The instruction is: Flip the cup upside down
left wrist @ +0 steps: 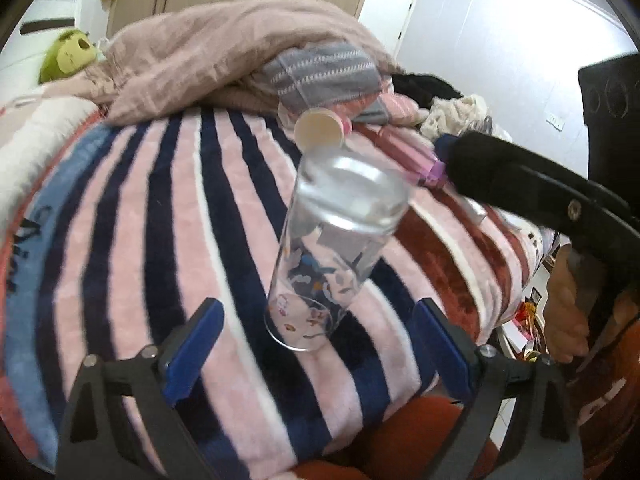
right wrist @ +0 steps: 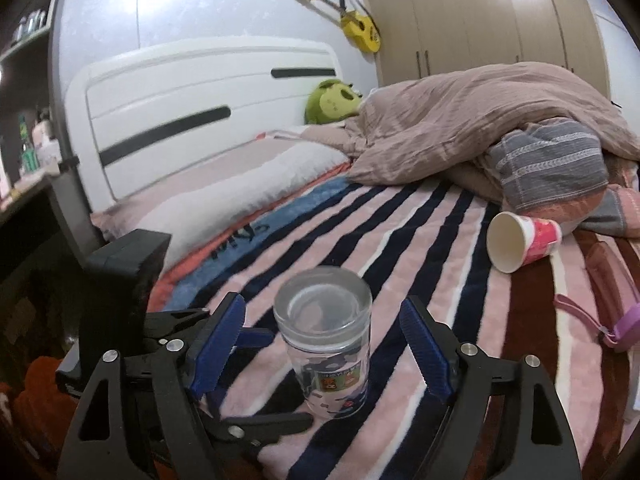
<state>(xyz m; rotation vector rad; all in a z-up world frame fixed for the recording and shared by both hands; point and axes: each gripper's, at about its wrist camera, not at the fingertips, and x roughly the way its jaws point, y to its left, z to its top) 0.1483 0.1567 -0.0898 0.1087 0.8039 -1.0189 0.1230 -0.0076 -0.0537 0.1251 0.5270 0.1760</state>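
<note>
Glass cup (right wrist: 326, 344): standing upside down at lower centre of the right wrist view, thick base facing up, rim resting on the striped blanket (right wrist: 400, 220); printed pictures on its wall are blurring together in the left wrist view (left wrist: 332, 248).
Right gripper (right wrist: 324, 344): jaws spreading wide on either side of the cup, pads seemingly not touching it.
Left gripper (left wrist: 316, 344): jaws gaping wide at the bottom of its frame, the cup's rim lying between them, apparently untouched.
Paper cup (right wrist: 520, 240): lying on its side at right, mouth facing the camera.
Duvet (right wrist: 480, 120): bunching at upper right, partly hiding a grey striped cloth (right wrist: 552, 164).
</note>
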